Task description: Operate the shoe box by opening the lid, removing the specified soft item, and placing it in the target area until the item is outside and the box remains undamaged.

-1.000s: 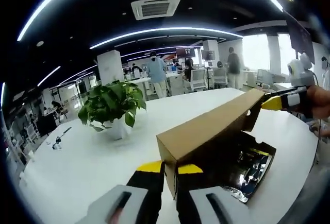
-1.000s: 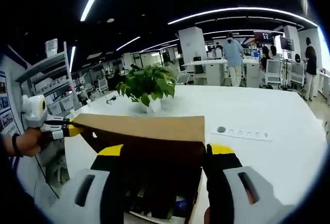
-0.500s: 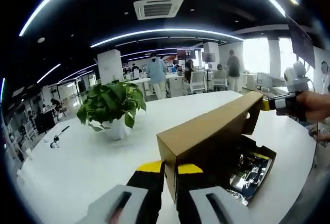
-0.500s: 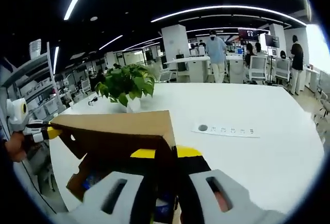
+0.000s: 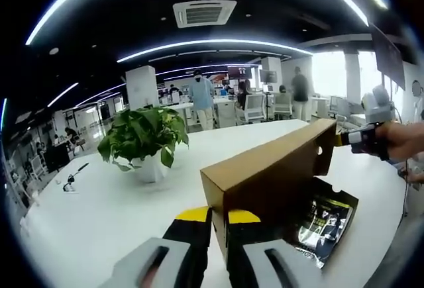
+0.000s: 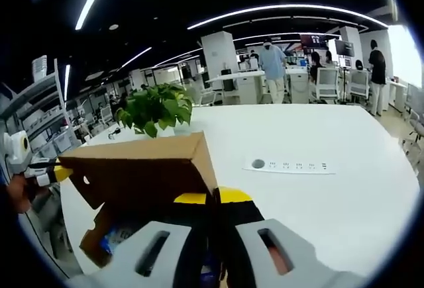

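Both grippers are pinching opposite ends of the raised lid (image 5: pixel 265 175): left gripper (image 5: pixel 218 216), right gripper (image 6: pixel 213 196). The shoe box (image 5: pixel 324 218) is lying on the tabletop (image 5: pixel 99 215); lifting both ends evenly should avoid tearing the cardboard.

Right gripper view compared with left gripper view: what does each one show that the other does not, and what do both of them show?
Right gripper view alone: a flat white power strip lying on the table.

Left gripper view alone: a small dark object on the table far beyond the plant, and a dark packaged item inside the open box.

Both: the raised cardboard lid, each gripper's jaws closed on one end of it, and the potted plant.
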### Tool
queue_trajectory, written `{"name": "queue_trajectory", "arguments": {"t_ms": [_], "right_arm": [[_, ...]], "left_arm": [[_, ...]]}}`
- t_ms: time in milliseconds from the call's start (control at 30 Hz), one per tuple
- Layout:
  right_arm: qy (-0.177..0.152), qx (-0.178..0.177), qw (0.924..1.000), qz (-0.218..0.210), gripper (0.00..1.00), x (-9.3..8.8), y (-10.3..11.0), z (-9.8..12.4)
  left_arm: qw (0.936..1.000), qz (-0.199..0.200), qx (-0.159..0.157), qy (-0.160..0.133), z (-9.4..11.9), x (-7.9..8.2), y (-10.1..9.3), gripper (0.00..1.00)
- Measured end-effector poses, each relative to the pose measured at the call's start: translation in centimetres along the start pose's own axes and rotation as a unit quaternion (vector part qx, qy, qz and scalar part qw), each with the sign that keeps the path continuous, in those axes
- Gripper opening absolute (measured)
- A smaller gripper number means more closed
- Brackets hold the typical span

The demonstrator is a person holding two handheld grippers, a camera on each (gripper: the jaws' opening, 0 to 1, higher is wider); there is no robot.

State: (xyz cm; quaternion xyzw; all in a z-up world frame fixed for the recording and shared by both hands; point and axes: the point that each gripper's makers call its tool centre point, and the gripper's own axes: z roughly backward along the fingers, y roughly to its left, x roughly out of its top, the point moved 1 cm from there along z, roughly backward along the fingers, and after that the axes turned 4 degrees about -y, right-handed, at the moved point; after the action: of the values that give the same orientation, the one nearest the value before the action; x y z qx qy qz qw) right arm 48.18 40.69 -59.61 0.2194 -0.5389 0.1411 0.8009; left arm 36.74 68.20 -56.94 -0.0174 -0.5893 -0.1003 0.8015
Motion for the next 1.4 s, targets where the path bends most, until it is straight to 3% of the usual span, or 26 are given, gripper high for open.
{"name": "queue_trajectory", "arguments": {"t_ms": [533,900,1133,1400], "right_arm": [[0.049,-0.013,0.9986,-0.011,0.02,-3.1,-1.4,-2.2],[0.088,-0.02,0.9957,-0.021,0.02,-6.2,-1.9,-2.9],[0.096,-0.02,0.9946,-0.036,0.04,-6.6,-2.3,-3.6],[0.094,-0.019,0.9946,-0.038,0.03,-6.6,-2.3,-4.3]], "left_arm": [[0.9988,0.012,-0.009,0.047,-1.9,-4.0,0.1,0.05],[0.9964,0.035,-0.015,0.075,-2.9,-6.4,0.1,0.05],[0.9955,0.038,-0.016,0.085,-3.5,-7.1,0.2,0.05],[0.9954,0.037,-0.011,0.088,-4.6,-6.7,0.9,0.05]]}}
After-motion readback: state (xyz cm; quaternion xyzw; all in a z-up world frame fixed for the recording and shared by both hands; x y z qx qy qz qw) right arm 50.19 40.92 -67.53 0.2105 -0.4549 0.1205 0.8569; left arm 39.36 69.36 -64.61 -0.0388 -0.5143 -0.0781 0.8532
